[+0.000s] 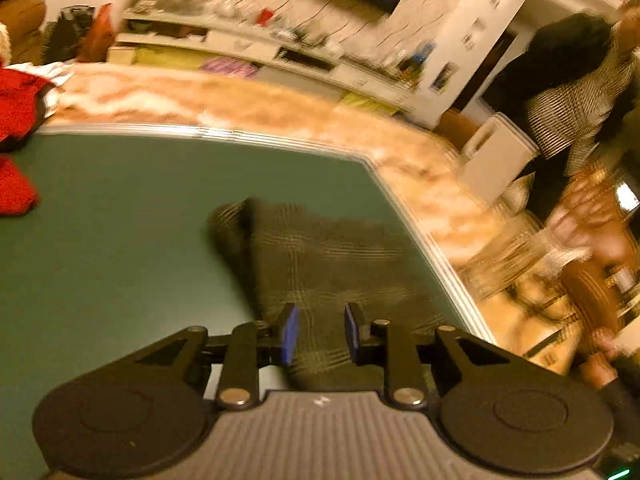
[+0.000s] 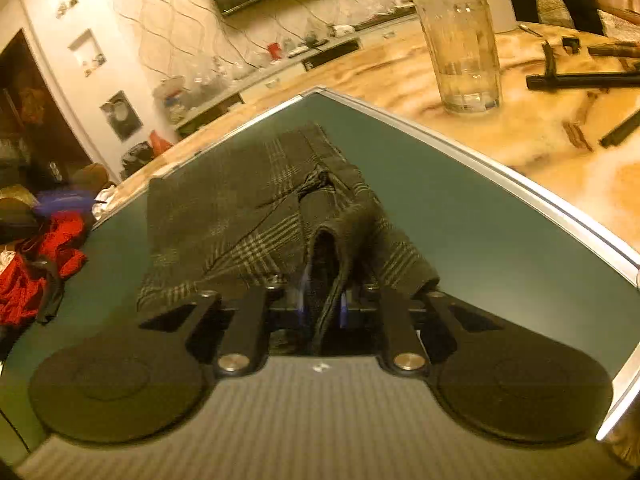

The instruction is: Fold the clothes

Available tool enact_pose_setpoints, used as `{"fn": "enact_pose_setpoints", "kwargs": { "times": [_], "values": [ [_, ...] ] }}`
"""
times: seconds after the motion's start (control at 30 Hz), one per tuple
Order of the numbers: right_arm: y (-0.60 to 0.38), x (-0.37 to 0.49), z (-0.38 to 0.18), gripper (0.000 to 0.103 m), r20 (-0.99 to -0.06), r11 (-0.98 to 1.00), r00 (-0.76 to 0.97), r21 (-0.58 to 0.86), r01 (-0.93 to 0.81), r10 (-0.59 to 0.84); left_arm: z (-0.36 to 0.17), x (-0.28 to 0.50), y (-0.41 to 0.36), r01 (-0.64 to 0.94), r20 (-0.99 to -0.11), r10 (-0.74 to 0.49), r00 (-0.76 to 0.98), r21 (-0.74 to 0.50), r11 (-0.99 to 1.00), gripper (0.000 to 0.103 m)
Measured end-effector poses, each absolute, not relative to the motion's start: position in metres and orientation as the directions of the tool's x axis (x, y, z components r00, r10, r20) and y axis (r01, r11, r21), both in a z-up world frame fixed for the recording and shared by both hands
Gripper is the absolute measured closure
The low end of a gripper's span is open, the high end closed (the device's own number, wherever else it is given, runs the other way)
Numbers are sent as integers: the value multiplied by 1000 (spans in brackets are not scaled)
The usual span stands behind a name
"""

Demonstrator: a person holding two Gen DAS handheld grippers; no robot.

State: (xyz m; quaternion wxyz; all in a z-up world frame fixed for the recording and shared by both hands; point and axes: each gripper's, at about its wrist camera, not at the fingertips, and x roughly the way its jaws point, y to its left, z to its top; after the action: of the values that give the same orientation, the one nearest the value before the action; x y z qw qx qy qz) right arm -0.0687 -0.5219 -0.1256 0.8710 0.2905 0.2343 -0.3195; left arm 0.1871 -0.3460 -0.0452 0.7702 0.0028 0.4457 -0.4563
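A dark plaid garment (image 1: 320, 256) lies on the green mat (image 1: 120, 220) near its right corner. My left gripper (image 1: 320, 334) hovers over the garment's near part with its blue pads (image 1: 291, 334) apart and nothing pinched between them. In the right wrist view the same garment (image 2: 240, 216) is spread flat on the left, and its right side is bunched into a raised fold. That fold runs up into my right gripper (image 2: 323, 300), whose blue pads close on the fabric edge.
A red garment pile (image 2: 48, 256) sits at the mat's left edge (image 1: 16, 108). A tall empty glass (image 2: 460, 40) and black bars (image 2: 580, 78) stand on the marble table beyond the mat's metal rim (image 2: 560, 208). A person (image 1: 572, 80) stands at the right.
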Motion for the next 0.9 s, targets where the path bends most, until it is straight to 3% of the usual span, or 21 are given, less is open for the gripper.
{"fn": "enact_pose_setpoints", "kwargs": {
  "times": [0.13,0.27,0.33,0.57,0.6,0.67,0.7,0.8,0.9],
  "values": [
    [-522,-83,-100,46,-568,624,634,250,741,-525,-67,192,-349,710,-730,-649,213,-340,616,76],
    [-552,-81,-93,44,-535,621,647,263,738,-543,-70,196,-364,708,-739,-631,236,-314,632,66],
    [-575,-74,-93,44,-547,663,688,291,690,-477,-69,201,-366,704,-732,-639,237,-324,632,48],
    [-688,26,-108,44,-664,745,723,380,548,-192,-74,216,-385,706,-746,-603,284,-262,657,46],
    [-699,38,-112,45,-679,743,718,400,536,-151,-77,218,-391,710,-751,-592,291,-246,660,46],
    [-708,50,-117,63,-701,736,701,406,542,-129,-83,224,-399,713,-764,-576,292,-228,663,46],
    [-709,52,-119,81,-702,735,702,412,538,-120,-86,226,-401,711,-763,-578,290,-232,664,47],
    [-702,51,-116,89,-683,756,718,395,521,-138,-94,229,-399,708,-753,-597,277,-260,656,72],
    [-689,47,-103,94,-634,795,750,349,496,-189,-93,221,-389,719,-727,-616,302,-251,648,79]
  ]
}}
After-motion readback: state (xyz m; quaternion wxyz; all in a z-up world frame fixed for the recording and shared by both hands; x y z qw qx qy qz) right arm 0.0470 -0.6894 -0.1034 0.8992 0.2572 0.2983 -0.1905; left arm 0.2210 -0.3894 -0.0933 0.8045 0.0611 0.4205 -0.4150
